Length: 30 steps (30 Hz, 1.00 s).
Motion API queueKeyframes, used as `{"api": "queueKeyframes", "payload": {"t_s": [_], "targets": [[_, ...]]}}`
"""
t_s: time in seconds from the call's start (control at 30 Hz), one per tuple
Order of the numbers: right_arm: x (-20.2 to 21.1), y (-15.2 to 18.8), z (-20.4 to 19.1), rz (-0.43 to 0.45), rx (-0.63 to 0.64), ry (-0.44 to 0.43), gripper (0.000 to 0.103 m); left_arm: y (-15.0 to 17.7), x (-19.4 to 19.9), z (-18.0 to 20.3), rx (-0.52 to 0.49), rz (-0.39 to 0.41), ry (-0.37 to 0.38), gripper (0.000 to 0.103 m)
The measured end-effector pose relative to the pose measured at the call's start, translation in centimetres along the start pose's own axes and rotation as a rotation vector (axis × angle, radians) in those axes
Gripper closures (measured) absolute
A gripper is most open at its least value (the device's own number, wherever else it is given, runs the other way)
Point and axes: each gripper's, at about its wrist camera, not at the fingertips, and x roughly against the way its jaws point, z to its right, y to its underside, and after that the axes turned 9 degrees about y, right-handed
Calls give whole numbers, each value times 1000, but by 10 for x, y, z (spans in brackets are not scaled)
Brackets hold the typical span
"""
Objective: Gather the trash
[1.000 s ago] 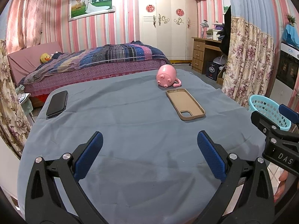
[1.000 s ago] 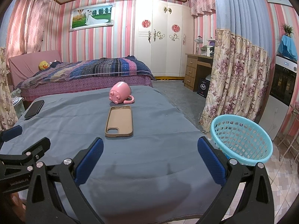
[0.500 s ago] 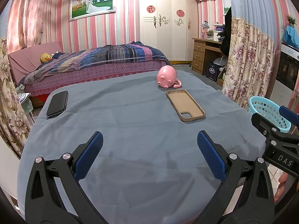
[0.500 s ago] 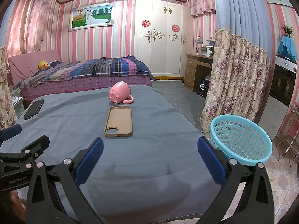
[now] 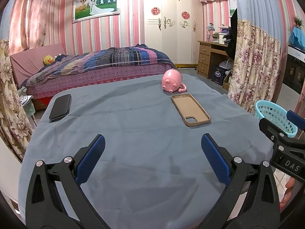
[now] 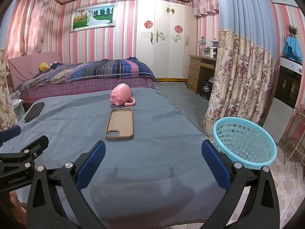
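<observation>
While both grippers hover over the near edge of the blue-clothed table [image 5: 144,133], nothing sits between their fingers. Far left: black phone [image 5: 60,107], flat. Left gripper [image 5: 152,155] spread wide, empty. Centre: tan phone case [image 6: 120,124], hollow side up, camera cutout toward the camera; just beyond it, a pink pig mug [image 6: 121,94] on its side. Right gripper [image 6: 153,155] equally wide, empty; its body reads "DAS" in the left view. Lower right: turquoise mesh basket [image 6: 246,143] beside the table.
</observation>
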Motion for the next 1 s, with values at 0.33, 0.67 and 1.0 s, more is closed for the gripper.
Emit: {"api": "queueKeyframes", "payload": {"t_s": [0.33, 0.67, 1.0], "targets": [[0, 1, 0, 1, 2, 4, 5, 1, 0, 2, -5, -1, 2, 5], [0, 1, 2, 2, 0, 8, 5, 2, -1, 3, -4, 1, 4, 5], [0, 1, 2, 3, -2, 10, 5, 3, 0, 3, -5, 3, 5, 5]]}}
